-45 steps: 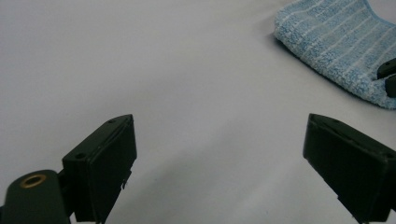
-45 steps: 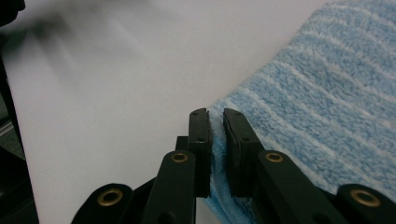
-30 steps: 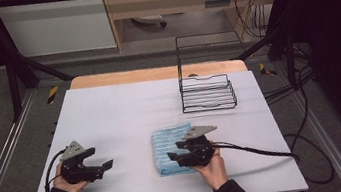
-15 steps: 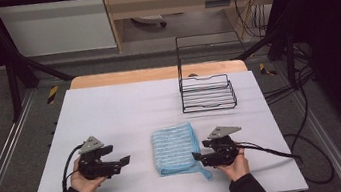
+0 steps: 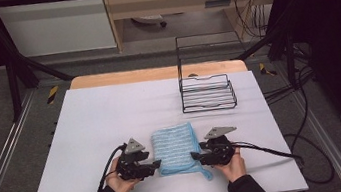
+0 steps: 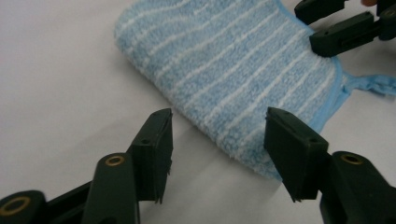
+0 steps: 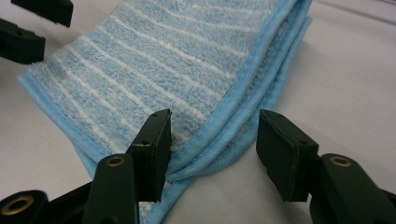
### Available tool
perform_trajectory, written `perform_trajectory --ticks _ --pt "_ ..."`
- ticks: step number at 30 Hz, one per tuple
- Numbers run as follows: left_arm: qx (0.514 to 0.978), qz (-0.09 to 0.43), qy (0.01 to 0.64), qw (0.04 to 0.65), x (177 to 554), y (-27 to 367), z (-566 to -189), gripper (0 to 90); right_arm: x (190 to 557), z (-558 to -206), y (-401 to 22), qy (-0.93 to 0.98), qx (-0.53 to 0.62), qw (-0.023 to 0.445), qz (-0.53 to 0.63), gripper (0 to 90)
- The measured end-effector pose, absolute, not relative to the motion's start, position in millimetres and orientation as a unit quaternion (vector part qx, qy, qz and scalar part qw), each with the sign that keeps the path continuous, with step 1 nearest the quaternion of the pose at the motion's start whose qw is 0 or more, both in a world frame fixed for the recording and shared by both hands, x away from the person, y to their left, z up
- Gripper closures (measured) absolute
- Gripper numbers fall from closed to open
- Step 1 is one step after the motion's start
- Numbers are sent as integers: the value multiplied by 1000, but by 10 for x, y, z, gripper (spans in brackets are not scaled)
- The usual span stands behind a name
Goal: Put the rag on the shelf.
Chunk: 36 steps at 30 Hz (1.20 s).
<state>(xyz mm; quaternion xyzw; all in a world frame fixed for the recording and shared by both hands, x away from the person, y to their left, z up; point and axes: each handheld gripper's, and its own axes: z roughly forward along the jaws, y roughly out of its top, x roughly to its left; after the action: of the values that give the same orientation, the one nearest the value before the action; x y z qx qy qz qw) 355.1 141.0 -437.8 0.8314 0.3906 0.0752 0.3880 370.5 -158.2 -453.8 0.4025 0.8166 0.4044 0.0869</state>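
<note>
From the high view, I have the folded blue towel [image 5: 175, 149] lying on the white desk [image 5: 110, 114], directly between my two sets of fingers. My left gripper [image 5: 155, 164] points in at the towel's left edge and my right gripper [image 5: 194, 156] points in at its right edge, both low over the desk. A black wire rack [image 5: 207, 93] stands well beyond the right gripper, toward the far side of the desk.

In the left gripper view, my fingers [image 6: 154, 158] stand apart and have just been closing. The towel [image 6: 243, 70] has its rounded folded edge lying in the gap between them, nearer the right-hand finger, which overlaps the towel's near corner. I cannot see either pad pressing on the cloth. The right gripper's fingertips [image 6: 343, 35] sit beyond, at the towel's far hemmed edge.

In the right gripper view, my fingers [image 7: 152, 154] are also apart and have just been closing a little. The stacked hems of the towel [image 7: 154, 60] run through the gap between them; the left-hand finger sits over the cloth, and the right-hand finger stands just clear of the hem on bare desk. The left gripper's fingertips [image 7: 28, 42] show past the towel's far edge.
</note>
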Motion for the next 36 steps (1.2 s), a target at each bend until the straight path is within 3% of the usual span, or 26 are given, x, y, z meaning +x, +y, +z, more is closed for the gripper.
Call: perform_trajectory --ticks 9,19,28,33,36 --pt "831 53 404 379 3511 1383 -4475 577 3699 -4552 -1579 809 420 63 407 556" --pt "827 49 417 373 3463 1281 -4479 847 3700 -4546 -1563 797 439 38 412 736" --pt "825 42 415 382 3465 1355 -4441 881 3643 -4503 -1545 781 456 27 426 775" --pt "829 45 408 380 3421 1500 -4351 882 3547 -4482 -1455 773 455 8 442 769" --pt "831 36 406 379 3386 1554 -4363 878 3515 -4497 -1399 780 448 20 436 745"
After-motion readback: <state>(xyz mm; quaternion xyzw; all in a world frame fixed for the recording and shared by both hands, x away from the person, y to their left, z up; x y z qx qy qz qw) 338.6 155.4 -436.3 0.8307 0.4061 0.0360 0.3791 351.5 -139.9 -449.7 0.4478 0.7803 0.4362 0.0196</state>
